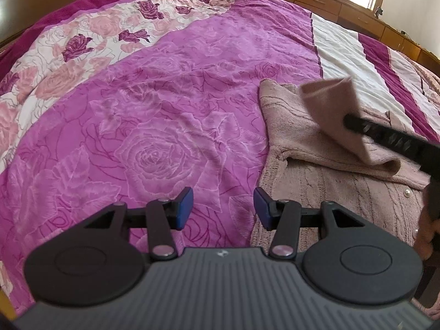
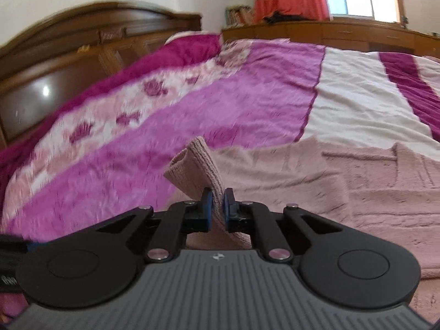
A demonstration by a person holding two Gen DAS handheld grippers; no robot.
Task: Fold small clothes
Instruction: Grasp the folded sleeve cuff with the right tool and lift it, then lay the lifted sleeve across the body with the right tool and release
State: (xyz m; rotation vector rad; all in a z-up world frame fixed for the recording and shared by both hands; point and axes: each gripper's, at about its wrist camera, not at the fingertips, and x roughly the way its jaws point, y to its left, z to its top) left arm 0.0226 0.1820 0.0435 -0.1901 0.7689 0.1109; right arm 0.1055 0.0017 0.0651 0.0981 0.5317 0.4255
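A dusty pink knit cardigan (image 1: 324,187) with pearl buttons lies on the bed at the right of the left wrist view; it also shows in the right wrist view (image 2: 316,192). My right gripper (image 2: 217,206) is shut on a sleeve end (image 2: 195,170) of the cardigan and holds it lifted above the garment. In the left wrist view the right gripper (image 1: 349,119) enters from the right with the raised sleeve (image 1: 332,104). My left gripper (image 1: 222,209) is open and empty, low over the bedspread beside the cardigan's left edge.
The bed is covered by a magenta rose-print bedspread (image 1: 165,126) with a white and pink floral band (image 1: 82,44) and a white stripe (image 1: 341,52). A wooden headboard (image 2: 68,63) and low wooden cabinets (image 2: 330,33) under a window border the bed.
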